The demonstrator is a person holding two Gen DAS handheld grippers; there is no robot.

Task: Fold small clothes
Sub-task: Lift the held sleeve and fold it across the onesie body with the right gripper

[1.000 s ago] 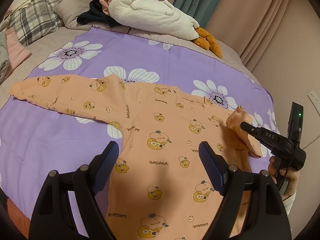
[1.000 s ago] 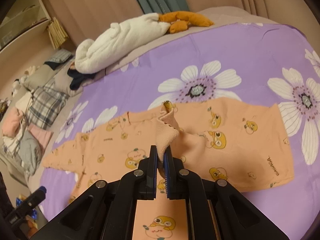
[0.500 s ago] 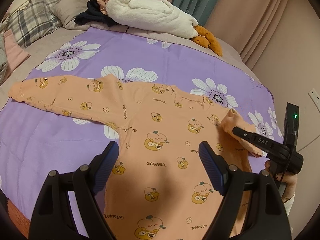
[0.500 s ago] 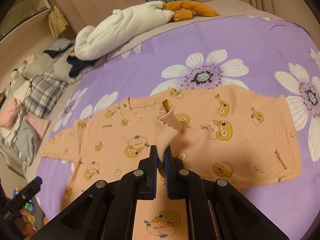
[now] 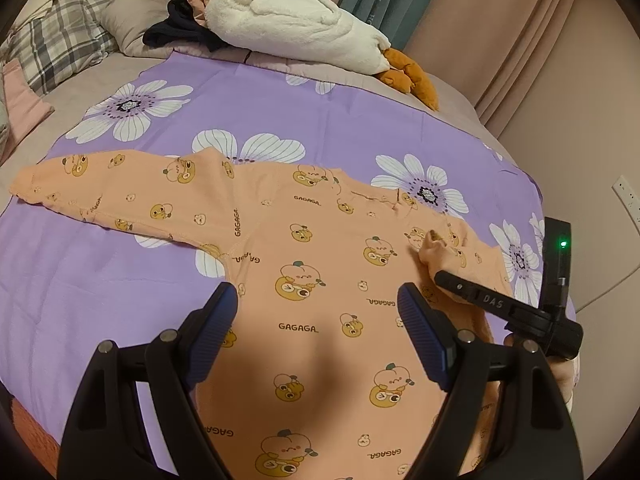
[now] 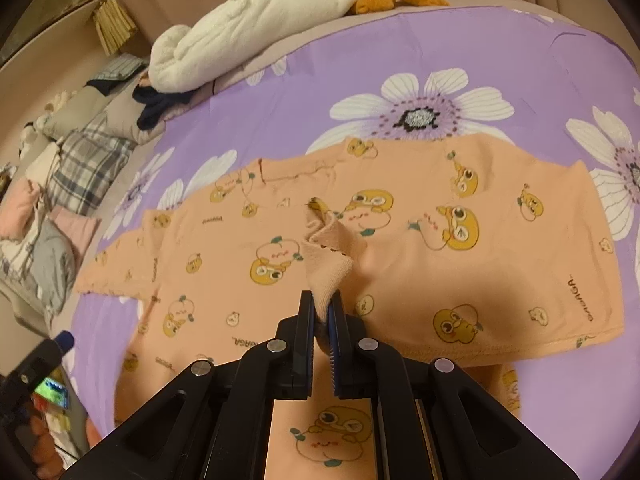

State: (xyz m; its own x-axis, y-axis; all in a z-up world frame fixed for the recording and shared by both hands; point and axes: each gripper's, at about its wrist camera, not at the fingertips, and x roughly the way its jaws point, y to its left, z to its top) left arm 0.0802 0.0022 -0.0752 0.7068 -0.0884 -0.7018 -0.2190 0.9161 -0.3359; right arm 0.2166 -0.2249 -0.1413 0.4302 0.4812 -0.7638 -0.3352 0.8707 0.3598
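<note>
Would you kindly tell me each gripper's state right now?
Left gripper: open, holding nothing.
Right gripper: closed on the orange shirt's sleeve.

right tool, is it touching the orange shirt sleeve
Touching. The right wrist view shows the right tool shut on the sleeve cuff of the orange shirt.

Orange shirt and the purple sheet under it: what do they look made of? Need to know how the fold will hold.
Orange shirt: looks like soft matte cotton knit; the cuff pinched in the right gripper shows a fuzzy inner face and bends limply. Purple sheet: seems a thin, smooth woven fabric with printed flowers, lying flat with fine creases. The exact fibre of either cannot be told.
</note>
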